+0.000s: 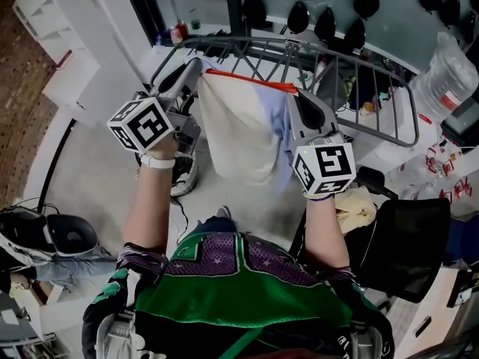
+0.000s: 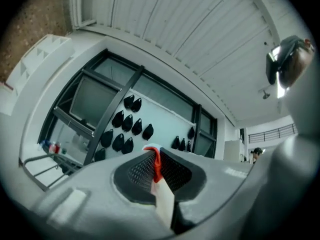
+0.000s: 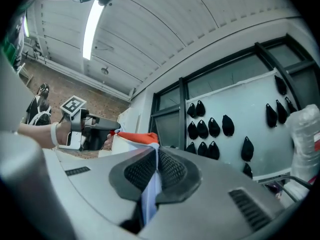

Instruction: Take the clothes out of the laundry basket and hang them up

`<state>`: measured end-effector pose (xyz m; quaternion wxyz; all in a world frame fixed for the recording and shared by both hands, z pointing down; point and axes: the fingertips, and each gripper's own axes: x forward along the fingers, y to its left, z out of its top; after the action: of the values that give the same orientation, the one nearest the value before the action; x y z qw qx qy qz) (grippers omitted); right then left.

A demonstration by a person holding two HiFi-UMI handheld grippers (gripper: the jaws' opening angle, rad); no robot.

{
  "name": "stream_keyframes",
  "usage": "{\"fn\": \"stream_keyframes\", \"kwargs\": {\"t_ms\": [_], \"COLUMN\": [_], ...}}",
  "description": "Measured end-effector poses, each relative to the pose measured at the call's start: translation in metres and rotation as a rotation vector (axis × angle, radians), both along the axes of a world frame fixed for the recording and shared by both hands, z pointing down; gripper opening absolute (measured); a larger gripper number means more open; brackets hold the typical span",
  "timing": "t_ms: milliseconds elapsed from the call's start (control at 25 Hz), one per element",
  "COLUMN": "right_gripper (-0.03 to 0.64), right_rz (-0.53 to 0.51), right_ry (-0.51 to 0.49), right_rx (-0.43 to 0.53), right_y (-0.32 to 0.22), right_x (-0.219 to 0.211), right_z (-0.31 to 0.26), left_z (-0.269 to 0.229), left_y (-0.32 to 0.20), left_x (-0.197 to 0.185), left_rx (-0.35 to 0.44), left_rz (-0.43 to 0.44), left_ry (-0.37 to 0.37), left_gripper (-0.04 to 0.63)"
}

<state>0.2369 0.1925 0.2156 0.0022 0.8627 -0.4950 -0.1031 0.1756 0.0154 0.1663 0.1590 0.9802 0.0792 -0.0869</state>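
A cream and pale-blue garment [image 1: 238, 129] with an orange band [image 1: 251, 80] along its top hangs stretched between my two grippers in the head view. The left gripper [image 1: 196, 72] is shut on the band's left end, seen as orange cloth [image 2: 157, 166] between the jaws in the left gripper view. The right gripper [image 1: 297, 94] is shut on the right end, with pale cloth [image 3: 151, 184] pinched between its jaws. Just behind the garment stands the metal drying rack [image 1: 314, 58]. The laundry basket is not in view.
A large clear water bottle [image 1: 443, 77] stands at the right of the rack. A black chair [image 1: 408, 238] with a yellowish cloth [image 1: 358, 206] is at my right. White shelving [image 1: 56, 32] lies at the upper left. Dark oval shapes [image 3: 212, 126] hang on the pale wall behind.
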Motion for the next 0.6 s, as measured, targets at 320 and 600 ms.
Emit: {"fn": "stream_keyframes", "kwargs": {"t_ms": [320, 600], "right_gripper": [0.006, 0.006], "right_rz": [0.113, 0.246], "right_ry": [0.003, -0.001], "right_rx": [-0.021, -0.052], "right_y": [0.011, 0.013], "right_x": [0.052, 0.118], "right_z": [0.001, -0.003], "left_z": [0.035, 0.036], "left_y": [0.0, 0.002], "left_x": [0.047, 0.108], "left_rx": [-0.107, -0.026], "left_rz": [0.096, 0.213], "left_ry": [-0.025, 0.019], "left_gripper": [0.025, 0.025]}}
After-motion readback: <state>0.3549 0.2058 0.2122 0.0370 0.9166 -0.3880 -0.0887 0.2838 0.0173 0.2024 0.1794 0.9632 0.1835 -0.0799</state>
